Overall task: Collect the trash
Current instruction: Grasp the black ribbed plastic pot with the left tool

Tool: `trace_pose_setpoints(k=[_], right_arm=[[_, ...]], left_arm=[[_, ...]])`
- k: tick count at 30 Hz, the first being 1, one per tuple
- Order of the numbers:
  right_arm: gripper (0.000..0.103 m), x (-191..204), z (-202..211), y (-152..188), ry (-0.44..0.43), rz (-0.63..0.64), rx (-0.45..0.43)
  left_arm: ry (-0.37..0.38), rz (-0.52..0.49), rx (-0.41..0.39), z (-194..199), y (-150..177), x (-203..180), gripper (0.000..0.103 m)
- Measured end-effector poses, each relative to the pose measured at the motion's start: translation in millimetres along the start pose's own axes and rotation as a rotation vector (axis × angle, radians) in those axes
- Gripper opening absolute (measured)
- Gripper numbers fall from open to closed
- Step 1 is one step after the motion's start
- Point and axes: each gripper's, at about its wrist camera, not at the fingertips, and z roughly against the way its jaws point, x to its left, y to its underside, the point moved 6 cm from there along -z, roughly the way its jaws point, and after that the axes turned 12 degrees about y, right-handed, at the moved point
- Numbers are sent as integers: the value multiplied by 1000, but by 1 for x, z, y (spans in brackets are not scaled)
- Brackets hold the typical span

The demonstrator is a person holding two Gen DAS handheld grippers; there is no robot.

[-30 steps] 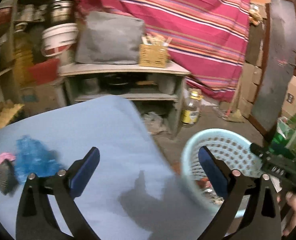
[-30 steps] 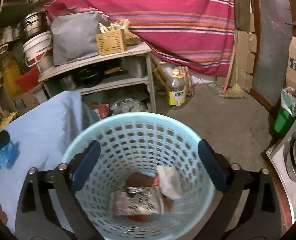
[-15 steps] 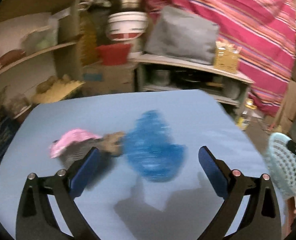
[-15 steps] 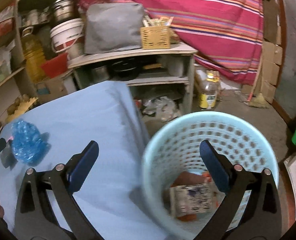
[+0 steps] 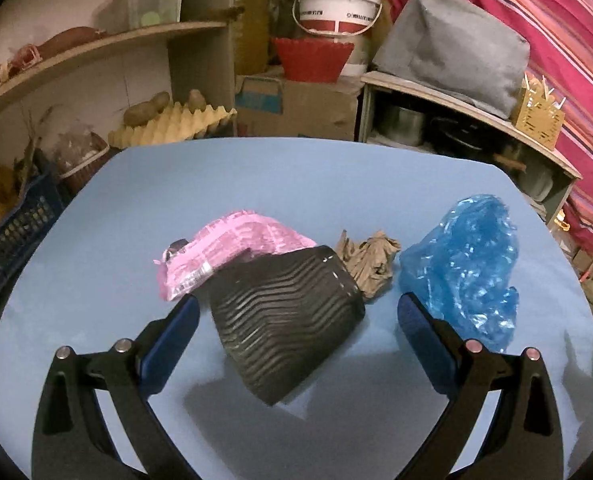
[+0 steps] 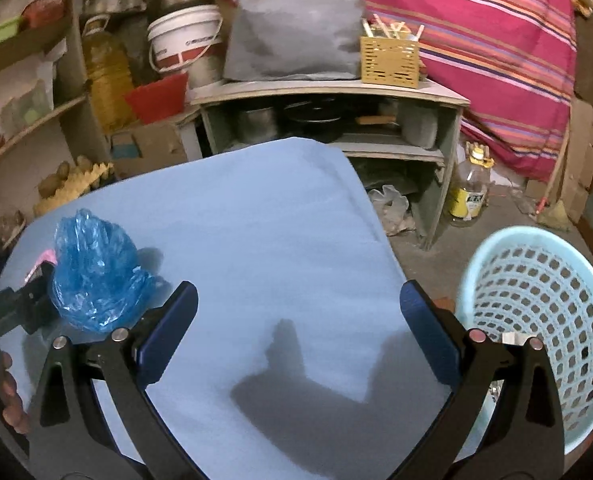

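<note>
Jaws gaping, left gripper [image 5: 296, 320] is straddling the ribbed black plastic cup [image 5: 286, 322]; crumpled brown paper [image 5: 366, 260] at one o'clock risks snagging; right gripper [image 6: 298, 320] is hanging open, empty.

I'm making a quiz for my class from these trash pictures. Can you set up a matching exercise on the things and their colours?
Things:
1. plastic bag
2. ridged cup
3. crumpled paper
4. basket

Colours:
a. brown
b. pale blue with holes
c. black
d. bright blue

Pairs: 1-d, 2-c, 3-a, 4-b
</note>
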Motion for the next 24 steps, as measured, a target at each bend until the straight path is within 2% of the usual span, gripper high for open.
trace_pose_setpoints(k=[7, 11, 15, 21, 24], right_arm=[[98, 13, -10, 0, -6, -1, 14], [98, 20, -13, 1, -22, -11, 25], [98, 32, -14, 3, -34, 3, 30], [98, 58, -10, 6, -63, 38, 25], [98, 72, -7, 7, -83, 52, 21]], left_arm=[[-41, 6, 49, -25, 2, 8, 97], [-48, 8, 46, -26, 1, 11, 97], [-19, -3, 48, -24, 2, 11, 87], [-6, -19, 44, -11, 3, 16, 87], [1, -25, 15, 7, -1, 21, 87]])
